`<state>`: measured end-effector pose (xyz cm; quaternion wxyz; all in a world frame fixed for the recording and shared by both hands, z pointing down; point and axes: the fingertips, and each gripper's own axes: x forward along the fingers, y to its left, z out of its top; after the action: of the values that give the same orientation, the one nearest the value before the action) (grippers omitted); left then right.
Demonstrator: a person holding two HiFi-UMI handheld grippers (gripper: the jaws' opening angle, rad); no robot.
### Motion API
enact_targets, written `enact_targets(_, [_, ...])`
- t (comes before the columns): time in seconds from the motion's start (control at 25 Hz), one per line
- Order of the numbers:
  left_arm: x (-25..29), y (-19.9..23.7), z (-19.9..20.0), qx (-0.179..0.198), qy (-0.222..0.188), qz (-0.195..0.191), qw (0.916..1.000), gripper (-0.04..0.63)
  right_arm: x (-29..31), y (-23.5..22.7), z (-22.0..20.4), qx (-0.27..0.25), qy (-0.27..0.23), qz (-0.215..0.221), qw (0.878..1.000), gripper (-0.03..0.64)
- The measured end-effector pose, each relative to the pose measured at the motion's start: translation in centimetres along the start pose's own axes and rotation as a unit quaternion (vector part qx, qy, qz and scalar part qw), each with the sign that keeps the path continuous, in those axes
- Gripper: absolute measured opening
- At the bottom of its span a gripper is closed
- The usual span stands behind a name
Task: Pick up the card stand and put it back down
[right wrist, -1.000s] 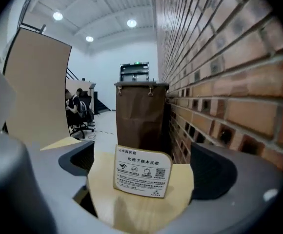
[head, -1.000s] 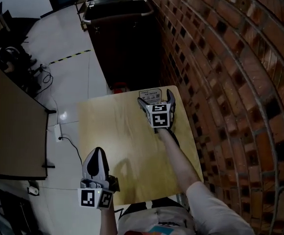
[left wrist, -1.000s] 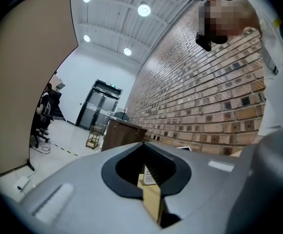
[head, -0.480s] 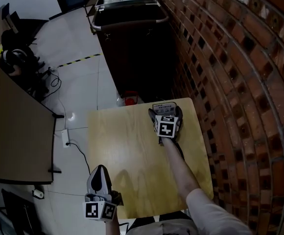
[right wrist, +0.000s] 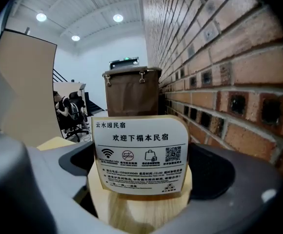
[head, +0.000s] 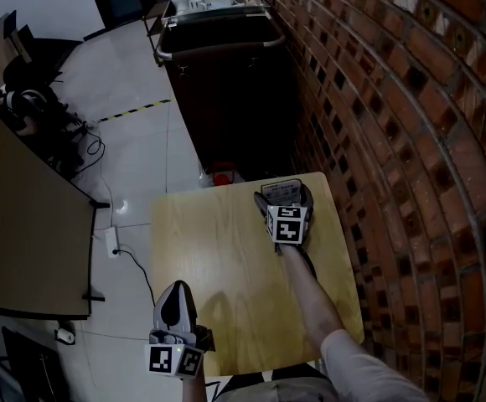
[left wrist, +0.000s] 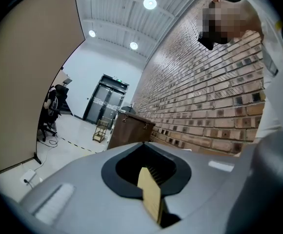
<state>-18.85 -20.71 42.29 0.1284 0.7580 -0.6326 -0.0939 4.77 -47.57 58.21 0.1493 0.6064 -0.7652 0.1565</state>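
Note:
The card stand (head: 280,189), a white printed card on a light wooden base, stands at the far right corner of the wooden table (head: 218,249). My right gripper (head: 281,194) reaches it from the near side, jaws against both sides of the base, shut on it. In the right gripper view the card stand (right wrist: 140,155) fills the space between the grey jaws, its print facing the camera. I cannot tell whether the stand is off the table. My left gripper (head: 176,291) hangs at the table's near left edge, shut and holding nothing; in its own view my left gripper (left wrist: 149,191) shows only a thin gap.
A dark brown bin on a cart (head: 226,65) stands just beyond the table. The brick wall (head: 411,141) runs close along the table's right side. A beige partition (head: 17,224) is at the left, with a power strip and cable (head: 113,241) on the floor.
A second ago the right gripper's jaws stood wide on either side of the card stand; they have since closed in on its base. The left gripper has hardly moved.

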Motion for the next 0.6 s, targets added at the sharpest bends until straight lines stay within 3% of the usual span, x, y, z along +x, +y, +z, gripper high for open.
enact_targets(0.2, [-0.5,-0.8,1.8,0.013,-0.025,-0.005,0.9996,0.005,-7.7,1.1,4.7,-0.027,-0.089,0.022,0.995,0.575])
enact_targets(0.36, [-0.8,-2.6,4.1,0.013,-0.059,-0.016,0.9980,0.005,-15.5,2.2,7.4,0.020,-0.118,0.072,0.990,0.575])
enact_targets(0.6, [-1.9,-5.7,6.0,0.019,-0.094,-0.036,0.9947,0.005,-27.5,2.7,10.1,0.024,-0.172,0.087,0.981,0.575])
